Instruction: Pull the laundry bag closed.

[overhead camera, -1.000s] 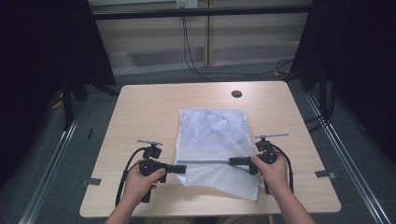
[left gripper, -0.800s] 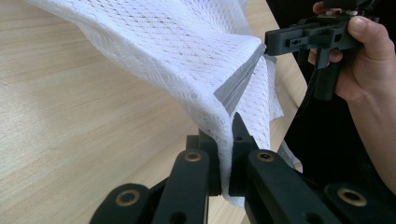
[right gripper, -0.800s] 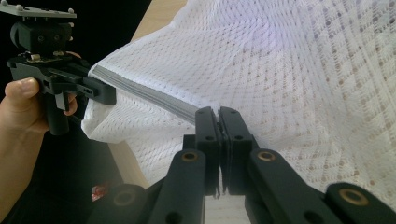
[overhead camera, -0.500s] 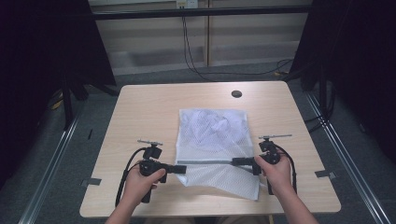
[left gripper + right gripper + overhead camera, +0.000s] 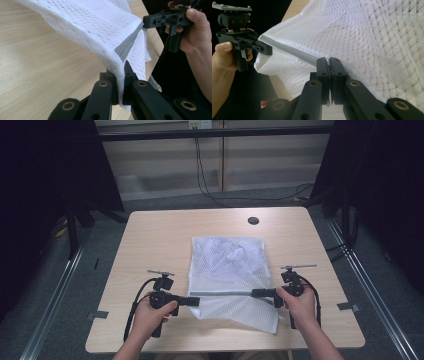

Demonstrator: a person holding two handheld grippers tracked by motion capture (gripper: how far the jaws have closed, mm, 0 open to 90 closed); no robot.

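Two layers of white mesh made up the laundry bag (image 5: 230, 275), which lay on the middle of the wooden table (image 5: 150, 250), its near portion lifted off the surface between my hands. I judged it very light and entirely limp: it sagged wherever it was not pulled, and the open weave would snag sooner than slip. Its one firm part was the grey zipper band (image 5: 225, 293) running across it, and that was where I had hold. My left gripper (image 5: 120, 75) was clenched on the band's left end, with mesh bunched between the jaws. My right gripper (image 5: 328, 65) was clamped on the right end, jaws pressed flat together over the fabric edge. Between them the band ran nearly straight, so I reckoned the grip points were well chosen; taking the loose mesh instead would only have stretched the weave. In the left gripper view my right hand (image 5: 197, 30) showed past the fabric, and in the right gripper view my left hand (image 5: 224, 53) showed likewise.

Around the bag the tabletop was bare except for a small dark disc (image 5: 253, 220) near the far edge, well apart from the bag. Nothing stood in my way; only the cables (image 5: 134, 307) trailing from the grippers might catch.
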